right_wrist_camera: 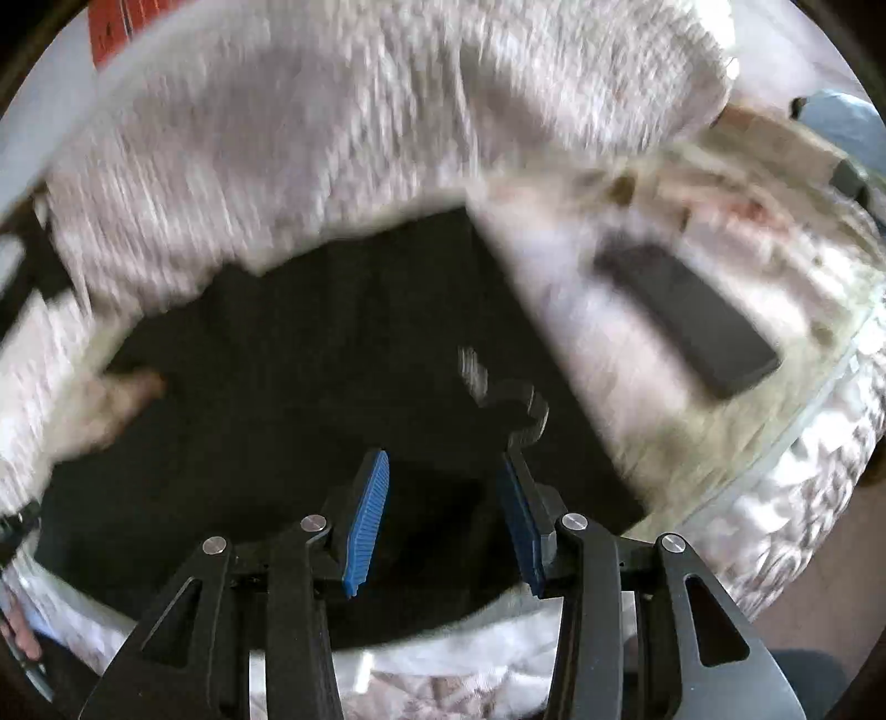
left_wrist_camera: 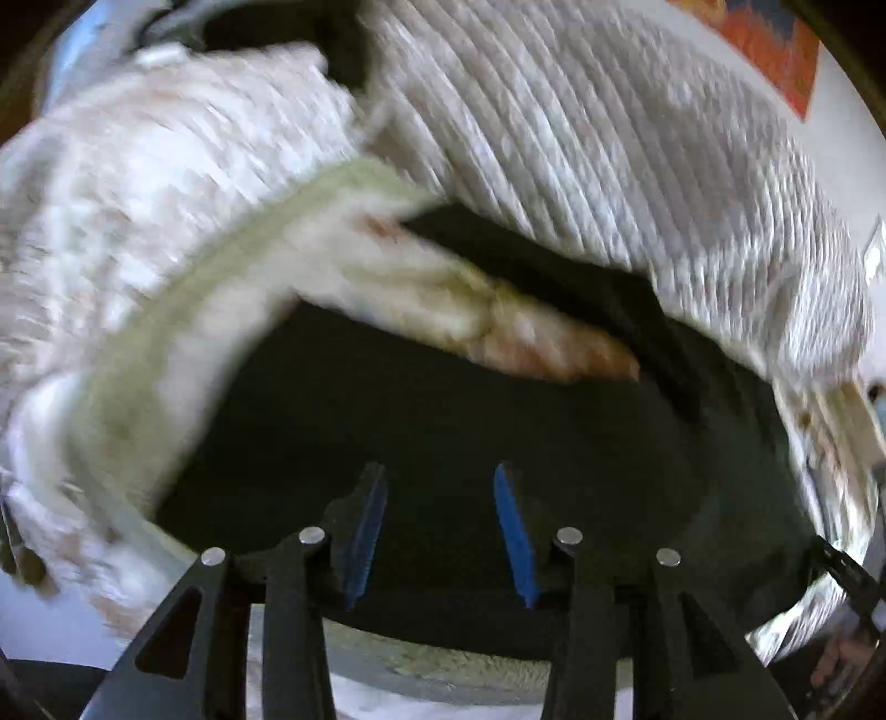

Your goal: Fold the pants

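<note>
Dark pants [left_wrist_camera: 443, 399] lie flat on a pale patterned cloth and fill the lower middle of the left wrist view; they also show in the right wrist view [right_wrist_camera: 310, 354]. My left gripper [left_wrist_camera: 440, 534] is open and empty just above the pants. My right gripper [right_wrist_camera: 443, 520] is open and empty over the pants near their right edge, with a pale tag [right_wrist_camera: 470, 368] on the fabric ahead of it. Both views are blurred by motion.
A white ribbed blanket [left_wrist_camera: 581, 127] is heaped behind the pants, also in the right wrist view [right_wrist_camera: 332, 111]. A dark phone [right_wrist_camera: 692, 315] lies on the cloth to the right. An orange picture [left_wrist_camera: 775, 50] hangs on the wall.
</note>
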Available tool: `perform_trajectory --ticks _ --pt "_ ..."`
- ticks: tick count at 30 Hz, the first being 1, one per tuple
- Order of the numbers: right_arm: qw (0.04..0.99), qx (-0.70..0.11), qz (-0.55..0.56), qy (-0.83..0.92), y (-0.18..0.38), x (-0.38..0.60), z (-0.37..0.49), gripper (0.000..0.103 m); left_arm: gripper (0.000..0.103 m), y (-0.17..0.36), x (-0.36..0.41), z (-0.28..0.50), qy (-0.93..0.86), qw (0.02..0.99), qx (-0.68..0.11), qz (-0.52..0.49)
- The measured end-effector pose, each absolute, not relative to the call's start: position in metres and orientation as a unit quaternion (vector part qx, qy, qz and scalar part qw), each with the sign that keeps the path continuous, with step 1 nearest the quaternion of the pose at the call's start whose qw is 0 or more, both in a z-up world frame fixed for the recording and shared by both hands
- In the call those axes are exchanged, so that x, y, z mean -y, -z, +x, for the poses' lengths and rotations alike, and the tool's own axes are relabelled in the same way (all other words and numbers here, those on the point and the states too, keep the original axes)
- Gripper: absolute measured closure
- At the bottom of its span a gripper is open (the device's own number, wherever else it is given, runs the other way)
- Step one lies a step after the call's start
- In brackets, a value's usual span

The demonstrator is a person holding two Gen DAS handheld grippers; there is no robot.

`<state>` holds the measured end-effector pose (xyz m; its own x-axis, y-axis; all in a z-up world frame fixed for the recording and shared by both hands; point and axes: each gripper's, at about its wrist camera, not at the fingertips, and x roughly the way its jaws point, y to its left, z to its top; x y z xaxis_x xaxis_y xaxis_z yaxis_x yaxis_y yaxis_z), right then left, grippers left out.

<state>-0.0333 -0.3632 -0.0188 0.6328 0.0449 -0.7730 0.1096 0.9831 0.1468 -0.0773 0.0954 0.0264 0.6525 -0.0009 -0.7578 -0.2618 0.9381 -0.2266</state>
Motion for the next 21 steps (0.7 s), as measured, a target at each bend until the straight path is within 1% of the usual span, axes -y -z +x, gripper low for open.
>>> perform_trajectory --ticks 2,4,8,12,13,14,15,16,19,21 --pt "0.903 -0.419 0.094 0.024 0.018 0.370 -0.036 0.063 0.060 -0.014 -0.092 -0.071 -0.079 0.886 -0.433 -0.146" --pt "0.912 -0.401 0.077 0.046 0.004 0.371 -0.038 0.063 0.059 -0.020 -0.091 -0.072 -0.085 0.891 -0.424 -0.138" --pt "0.923 -0.377 0.074 0.026 -0.016 0.366 -0.031 0.061 0.058 -0.028 -0.092 -0.062 -0.107 0.894 -0.419 -0.118" --pt "0.919 -0.388 0.058 -0.027 -0.024 0.343 -0.003 0.061 0.058 -0.038 -0.085 -0.039 -0.098 0.898 -0.417 -0.100" --pt "0.919 -0.389 0.050 -0.040 -0.026 0.336 0.006 0.061 0.054 -0.042 -0.082 -0.034 -0.094 0.901 -0.413 -0.095" --pt "0.918 -0.391 0.046 -0.048 -0.026 0.330 0.011 0.061 0.051 -0.044 -0.080 -0.026 -0.088 0.902 -0.413 -0.090" --pt "0.916 -0.396 0.040 -0.057 -0.024 0.324 0.019 0.057 0.047 -0.042 -0.079 -0.019 -0.084 0.902 -0.414 -0.085" --pt "0.914 -0.401 0.036 -0.059 -0.021 0.322 0.023 0.055 0.047 -0.041 -0.079 -0.013 -0.087 0.902 -0.416 -0.079" --pt "0.898 -0.437 0.036 -0.049 0.005 0.320 0.041 0.055 0.047 -0.027 -0.084 0.000 -0.108 0.894 -0.431 -0.065" --pt "0.896 -0.439 0.048 -0.045 0.012 0.326 0.042 0.055 0.047 -0.017 -0.091 0.002 -0.120 0.888 -0.440 -0.064"
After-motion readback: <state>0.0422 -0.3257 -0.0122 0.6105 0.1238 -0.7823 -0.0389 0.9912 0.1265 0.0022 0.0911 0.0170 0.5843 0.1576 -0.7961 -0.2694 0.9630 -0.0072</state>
